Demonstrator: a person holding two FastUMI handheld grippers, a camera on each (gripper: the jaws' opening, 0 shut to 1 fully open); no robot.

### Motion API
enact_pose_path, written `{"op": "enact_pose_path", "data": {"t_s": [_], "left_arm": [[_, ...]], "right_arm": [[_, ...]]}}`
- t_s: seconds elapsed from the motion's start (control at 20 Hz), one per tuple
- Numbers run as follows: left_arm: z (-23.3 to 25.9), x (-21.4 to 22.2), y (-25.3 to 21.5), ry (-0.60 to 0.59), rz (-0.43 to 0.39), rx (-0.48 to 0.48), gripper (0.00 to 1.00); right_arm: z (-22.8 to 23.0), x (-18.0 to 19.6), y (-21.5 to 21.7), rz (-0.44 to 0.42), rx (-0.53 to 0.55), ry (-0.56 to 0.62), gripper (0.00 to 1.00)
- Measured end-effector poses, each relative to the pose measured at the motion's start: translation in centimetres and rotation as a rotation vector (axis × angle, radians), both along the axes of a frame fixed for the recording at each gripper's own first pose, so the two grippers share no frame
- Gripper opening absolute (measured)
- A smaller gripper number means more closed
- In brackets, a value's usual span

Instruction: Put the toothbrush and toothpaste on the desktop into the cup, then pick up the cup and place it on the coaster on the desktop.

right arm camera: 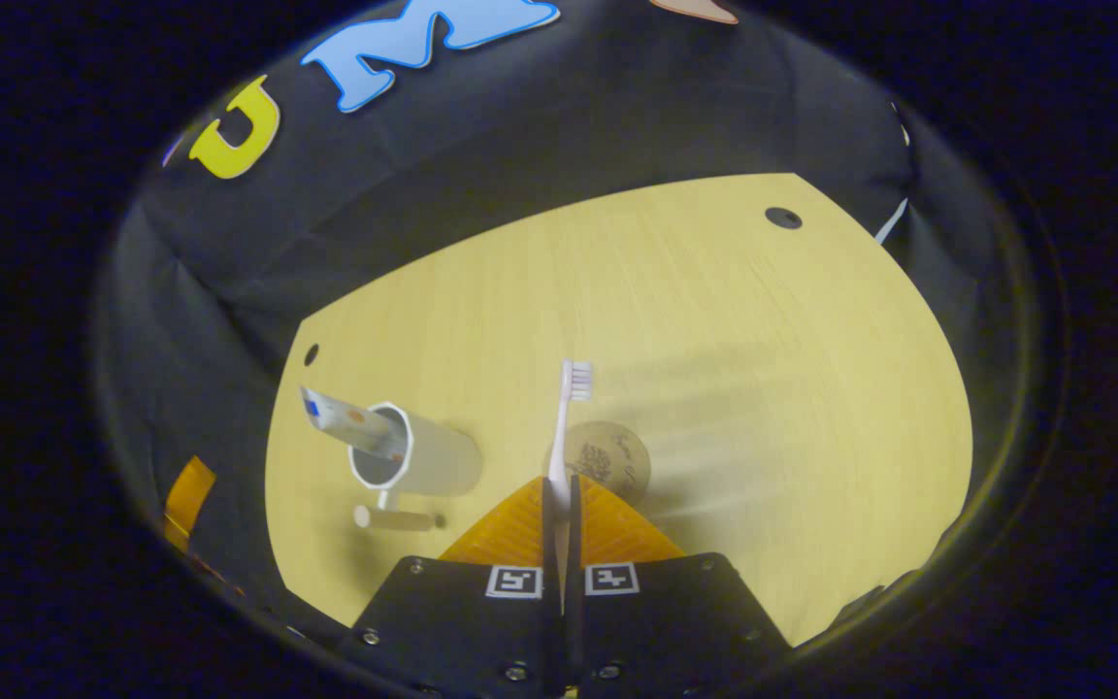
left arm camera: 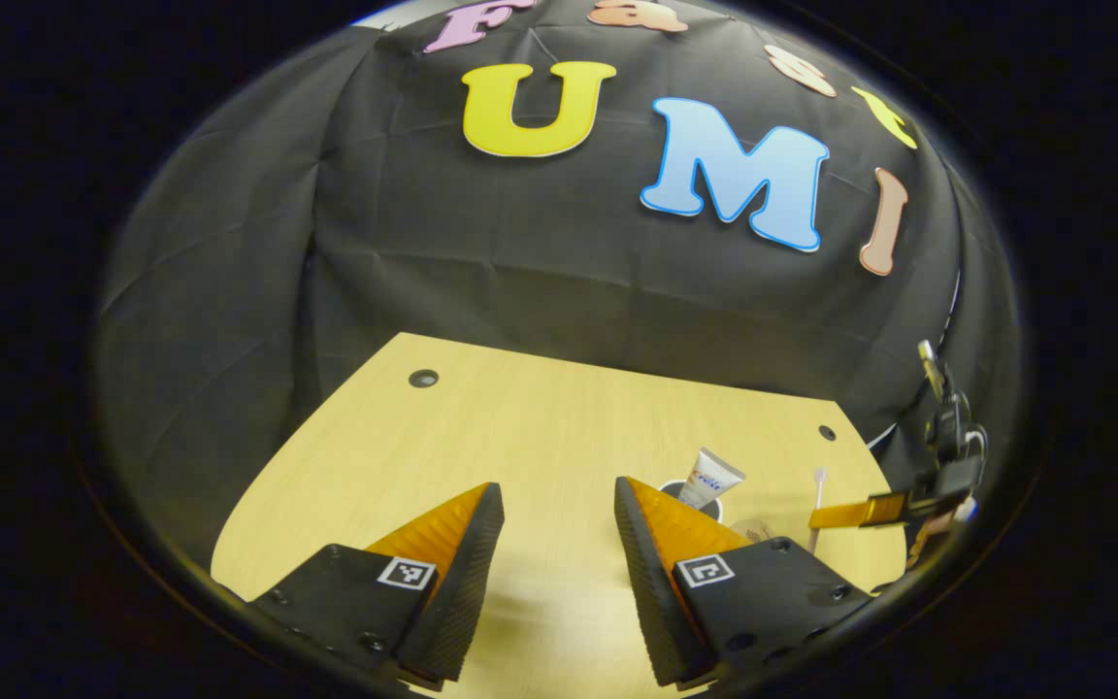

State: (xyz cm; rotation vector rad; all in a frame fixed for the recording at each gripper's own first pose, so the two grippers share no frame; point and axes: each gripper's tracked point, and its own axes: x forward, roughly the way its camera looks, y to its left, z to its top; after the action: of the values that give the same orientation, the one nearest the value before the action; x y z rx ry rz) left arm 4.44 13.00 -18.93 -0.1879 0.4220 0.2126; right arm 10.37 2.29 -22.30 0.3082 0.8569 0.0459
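Note:
In the right gripper view, my right gripper [right arm camera: 561, 485] is shut on the handle of a white toothbrush [right arm camera: 574, 388], whose bristle head points away from me above the table. A white cup [right arm camera: 423, 456] stands to its left with the toothpaste tube [right arm camera: 350, 422] leaning out of it. A round brownish coaster [right arm camera: 612, 461] lies just beyond the fingertips. In the left gripper view, my left gripper [left arm camera: 559, 490] is open over bare table with nothing between its fingers. Past its right finger show the toothpaste tube [left arm camera: 711, 476] in the cup [left arm camera: 675, 485], the coaster [left arm camera: 755, 530], and the toothbrush [left arm camera: 819, 490] upright in the right gripper [left arm camera: 826, 517].
The light wooden desktop [right arm camera: 734, 320] has small dark holes near its far corners [right arm camera: 783, 217] [left arm camera: 423, 378]. Black cloth walls close it in behind and at the sides. A short pale rod-like piece [right arm camera: 394, 517] lies against the cup's near side.

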Motion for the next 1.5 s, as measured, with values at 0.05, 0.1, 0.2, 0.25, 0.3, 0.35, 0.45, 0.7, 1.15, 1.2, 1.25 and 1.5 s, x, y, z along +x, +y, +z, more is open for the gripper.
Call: {"op": "enact_pose_path", "data": {"t_s": [0.05,0.1,0.2,0.25,0.3,0.35,0.45,0.7,1.15,1.2,1.25,1.5], "left_arm": [[0.1,-0.4,0.3,0.001,0.006,0.0,0.73],[0.2,-0.9,0.8,-0.001,0.012,0.001,0.73],[0.4,-1.3,1.8,-0.001,0.025,0.006,0.73],[0.4,-1.6,2.3,0.0,0.031,0.009,0.73],[0.4,-2.1,2.7,0.004,0.036,0.011,0.73],[0.4,-2.7,3.0,0.009,0.042,0.013,0.73],[0.2,-3.7,3.8,0.02,0.057,0.009,0.73],[-0.8,-6.2,5.5,0.059,0.091,0.009,0.73],[-2.1,-8.6,6.5,0.12,0.098,0.032,0.74],[-2.0,-8.4,6.1,0.123,0.085,0.035,0.74],[-2.0,-8.0,5.6,0.124,0.069,0.036,0.76],[-3.0,-6.0,1.4,0.148,-0.032,0.011,0.74]], "right_arm": [[1.5,1.1,0.5,0.002,0.009,-0.032,0.02],[3.4,2.0,0.8,0.005,0.014,-0.059,0.02],[5.4,3.8,1.9,0.008,0.024,-0.103,0.02],[6.0,4.7,2.7,0.01,0.029,-0.123,0.02],[6.2,5.6,3.7,0.011,0.031,-0.14,0.02],[6.6,6.5,4.3,0.011,0.034,-0.153,0.02],[6.6,7.8,5.5,0.008,0.041,-0.172,0.02],[4.7,9.8,8.2,0.024,0.015,-0.211,0.02],[1.9,8.4,10.0,0.069,-0.065,-0.355,0.02],[1.6,7.8,9.9,0.065,-0.074,-0.367,0.04],[1.7,7.3,9.8,0.062,-0.076,-0.378,0.04],[-0.1,4.2,9.5,0.089,-0.099,-0.345,0.14]]}}
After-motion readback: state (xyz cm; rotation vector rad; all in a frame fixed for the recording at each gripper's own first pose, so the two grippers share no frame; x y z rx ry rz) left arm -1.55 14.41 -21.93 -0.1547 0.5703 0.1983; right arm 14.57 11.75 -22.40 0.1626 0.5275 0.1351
